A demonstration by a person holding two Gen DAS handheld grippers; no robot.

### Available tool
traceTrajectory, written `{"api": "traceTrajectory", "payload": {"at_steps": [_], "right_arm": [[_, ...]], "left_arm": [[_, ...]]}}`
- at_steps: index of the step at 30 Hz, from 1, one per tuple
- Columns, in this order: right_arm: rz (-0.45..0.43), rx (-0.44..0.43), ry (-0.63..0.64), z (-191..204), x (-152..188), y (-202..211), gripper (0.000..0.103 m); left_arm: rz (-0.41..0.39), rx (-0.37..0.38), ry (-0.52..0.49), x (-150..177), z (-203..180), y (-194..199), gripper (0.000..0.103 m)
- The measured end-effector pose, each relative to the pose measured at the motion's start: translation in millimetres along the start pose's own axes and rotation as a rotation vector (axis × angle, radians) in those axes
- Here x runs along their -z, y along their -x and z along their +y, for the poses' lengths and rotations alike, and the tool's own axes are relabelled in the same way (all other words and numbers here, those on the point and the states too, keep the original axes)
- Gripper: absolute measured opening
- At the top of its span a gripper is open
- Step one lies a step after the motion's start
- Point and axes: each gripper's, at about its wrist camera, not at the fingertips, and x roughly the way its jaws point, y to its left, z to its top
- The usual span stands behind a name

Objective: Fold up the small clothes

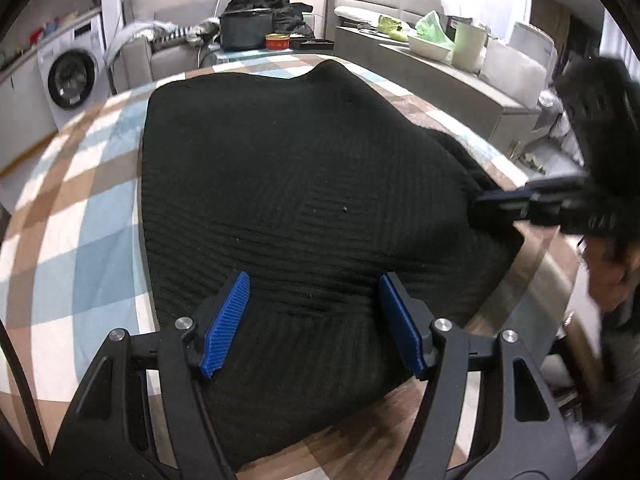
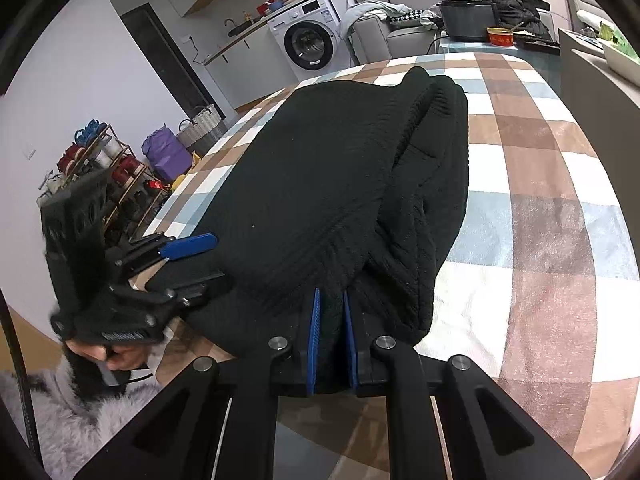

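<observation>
A black ribbed knit garment (image 1: 296,184) lies spread on the checked tablecloth (image 1: 80,216), with one side folded over itself (image 2: 432,168). My left gripper (image 1: 314,284) hangs open just above the garment's near edge, nothing between its blue pads (image 1: 228,320). In the right wrist view the left gripper (image 2: 208,260) shows at the garment's left edge, held by a hand (image 2: 116,354). My right gripper (image 2: 330,294) is shut on a bunched fold at the garment's near edge. In the left wrist view the right gripper (image 1: 492,202) reaches in at the garment's right side.
The table's wooden edge (image 1: 532,256) runs close on the right. At the table's far end stand a black pot (image 2: 468,20) and a red tin (image 2: 500,37). A washing machine (image 2: 310,42), a sofa (image 1: 400,0) and a shelf rack (image 2: 104,160) stand around.
</observation>
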Motion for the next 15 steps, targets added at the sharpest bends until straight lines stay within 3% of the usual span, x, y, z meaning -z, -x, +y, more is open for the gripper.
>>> {"api": "traceTrajectory", "payload": {"at_steps": [4,7,9,10,11,14,15], "right_arm": [[-0.010,-0.010,0.002,3.4,-1.9,9.6,0.018],[-0.048,-0.030,-0.021,4.0,-6.0,12.5,0.038],[-0.073,-0.030,-0.038,3.3,-8.2,10.6,0.038],[-0.076,-0.011,-0.038,5.1,-8.7,6.9,0.036],[-0.072,0.011,-0.029,7.2,-8.6,3.0,0.025],[-0.052,0.073,0.020,14.4,-6.4,-7.0,0.007],[-0.055,0.093,0.043,16.4,-6.1,-5.7,0.006]], "left_arm": [[0.005,-0.008,-0.004,0.9,-2.5,-1.9,0.065],[0.005,-0.012,-0.009,0.8,-4.2,-2.1,0.065],[0.004,-0.013,-0.011,0.7,-4.8,-2.8,0.065],[0.004,-0.012,-0.011,0.4,-5.0,-3.4,0.065],[0.004,-0.013,-0.011,-0.1,-5.2,-4.0,0.065],[0.004,-0.010,-0.009,-0.4,-4.0,-3.7,0.065],[0.004,-0.009,-0.009,-0.3,-3.8,-3.4,0.065]]}}
